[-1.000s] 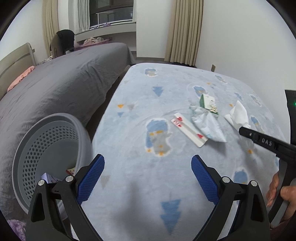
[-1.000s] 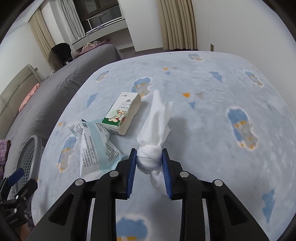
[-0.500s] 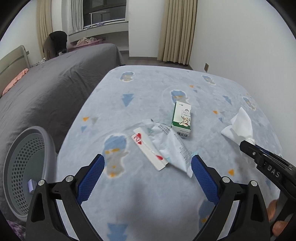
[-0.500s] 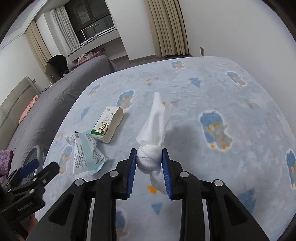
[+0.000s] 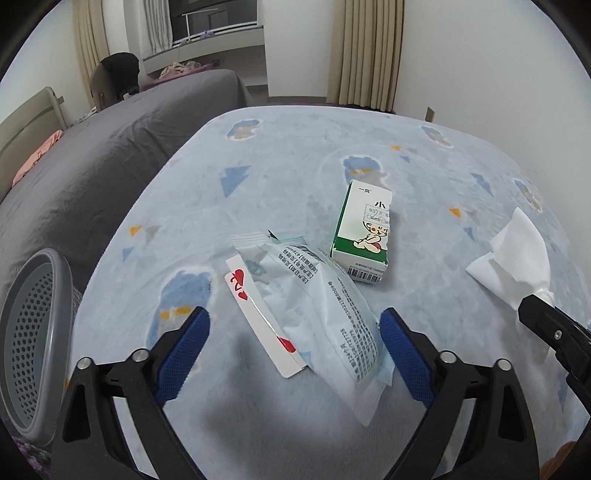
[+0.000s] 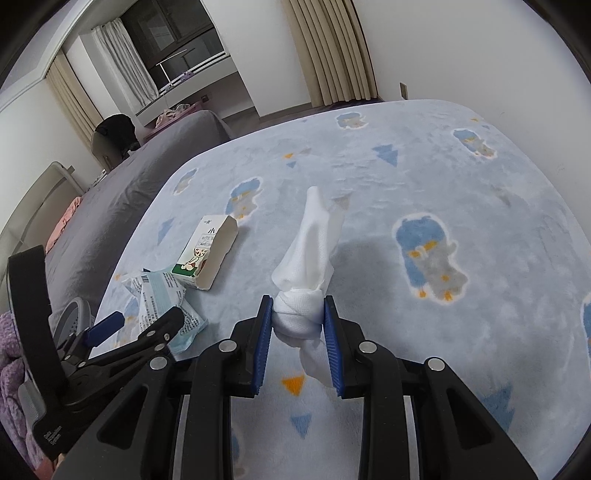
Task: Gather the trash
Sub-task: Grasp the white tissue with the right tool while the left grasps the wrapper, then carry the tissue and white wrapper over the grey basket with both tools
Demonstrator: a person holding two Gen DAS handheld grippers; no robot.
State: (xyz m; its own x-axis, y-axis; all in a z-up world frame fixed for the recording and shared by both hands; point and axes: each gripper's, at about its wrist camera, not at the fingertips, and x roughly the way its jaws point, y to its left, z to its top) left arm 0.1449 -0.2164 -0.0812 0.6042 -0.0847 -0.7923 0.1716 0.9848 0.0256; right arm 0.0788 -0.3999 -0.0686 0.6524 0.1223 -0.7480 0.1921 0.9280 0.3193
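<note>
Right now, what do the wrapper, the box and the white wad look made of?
Wrapper: thin plastic film, slightly glossy, by its crinkles and crimped ends.
Box: printed cardboard with sharp folded edges and one end open.
White wad: probably tissue paper, matte and soft, twisted where the right gripper pinches it.

We see white walls (image 5: 461, 55) and beige curtains (image 5: 364, 51) — a dark window (image 5: 212, 14) sits behind. A grey bed (image 5: 110, 155) adjoins a pale blue patterned blanket (image 5: 295, 177).
</note>
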